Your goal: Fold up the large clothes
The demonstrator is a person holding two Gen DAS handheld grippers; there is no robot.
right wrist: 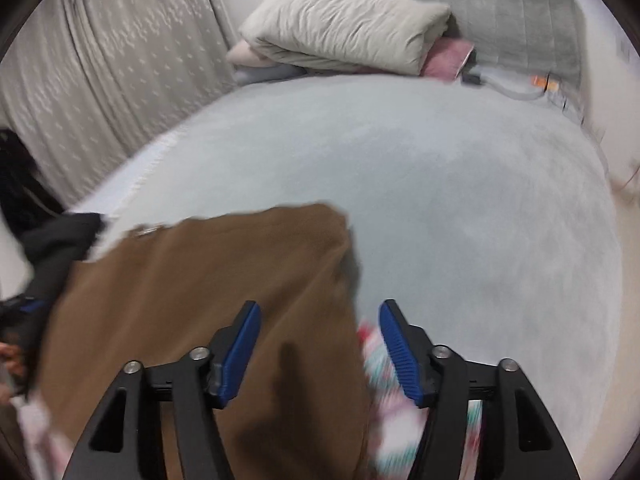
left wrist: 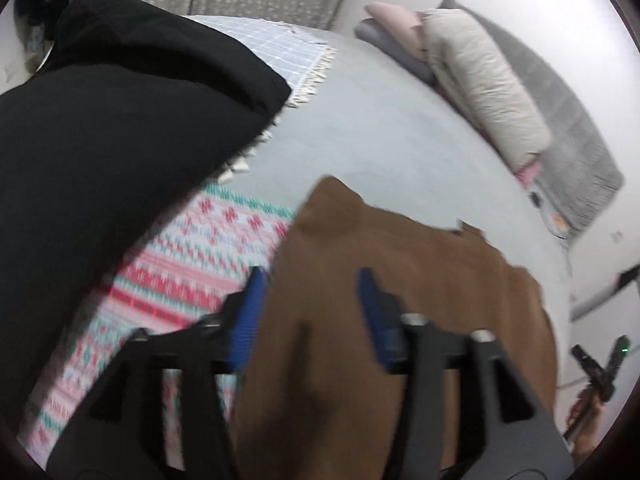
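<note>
A brown garment (left wrist: 400, 300) lies spread on the pale bed cover (left wrist: 380, 128), its near part over a pink and teal patterned blanket (left wrist: 192, 264). My left gripper (left wrist: 311, 276) hovers over the garment's left edge, blue pads apart and pressing on nothing. My right gripper (right wrist: 319, 304) stands open above the right edge of the same brown garment (right wrist: 200, 300), nothing pinched. The right gripper (left wrist: 596, 364) also shows small at the lower right of the left wrist view, in a hand. Both views are blurred.
A black garment (left wrist: 120, 140) is heaped at the left, over a fringed checked throw (left wrist: 280, 52). Folded bedding and a beige pillow (right wrist: 344, 28) lie at the head of the bed by a grey quilted headboard (right wrist: 500, 8). Curtains (right wrist: 100, 72) hang behind.
</note>
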